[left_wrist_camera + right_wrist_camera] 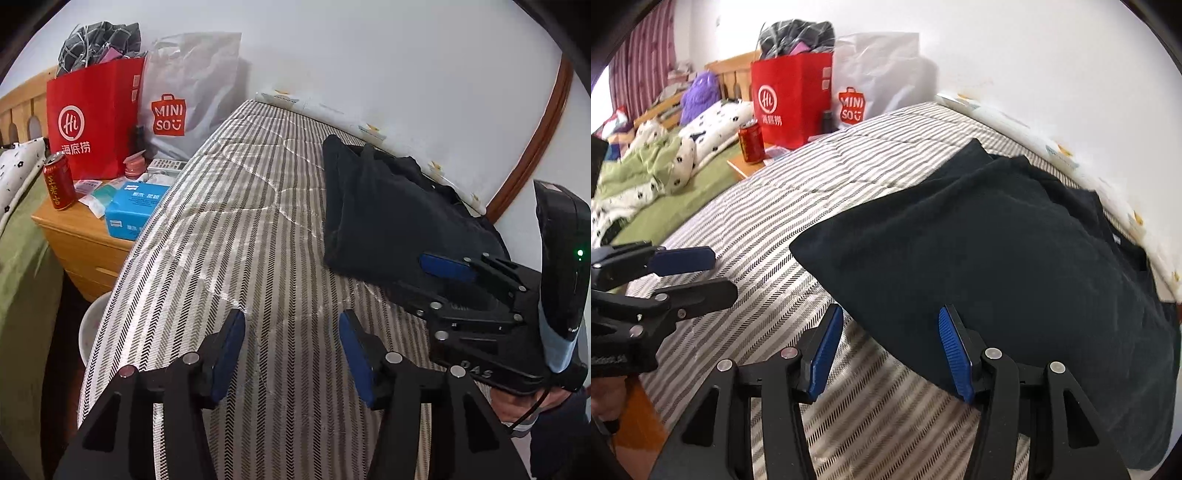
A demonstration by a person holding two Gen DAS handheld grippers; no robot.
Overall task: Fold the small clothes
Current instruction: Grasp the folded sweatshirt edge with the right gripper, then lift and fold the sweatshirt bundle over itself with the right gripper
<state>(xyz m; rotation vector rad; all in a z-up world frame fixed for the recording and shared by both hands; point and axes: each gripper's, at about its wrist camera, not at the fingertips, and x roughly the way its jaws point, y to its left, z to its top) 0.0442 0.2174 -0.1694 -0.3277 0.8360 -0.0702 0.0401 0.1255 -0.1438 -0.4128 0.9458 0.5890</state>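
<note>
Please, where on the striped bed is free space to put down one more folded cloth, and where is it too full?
Free: the striped mattress between the black garment and the nightstand-side edge, ahead of the open left gripper. Crowded: the nightstand, packed with a can, a tissue pack and bags. The open right gripper is at the garment's near edge.

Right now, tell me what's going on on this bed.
A person with a handheld gripper in each hand is folding a dark garment on the striped mattress. The garment lies partly folded near the wall. Both grippers are open and hold nothing. The right gripper sits at the garment's near edge, one finger over the cloth. The left gripper hovers over bare mattress beside it. A bedside cabinet with bags and a red can stands at the side.
</note>
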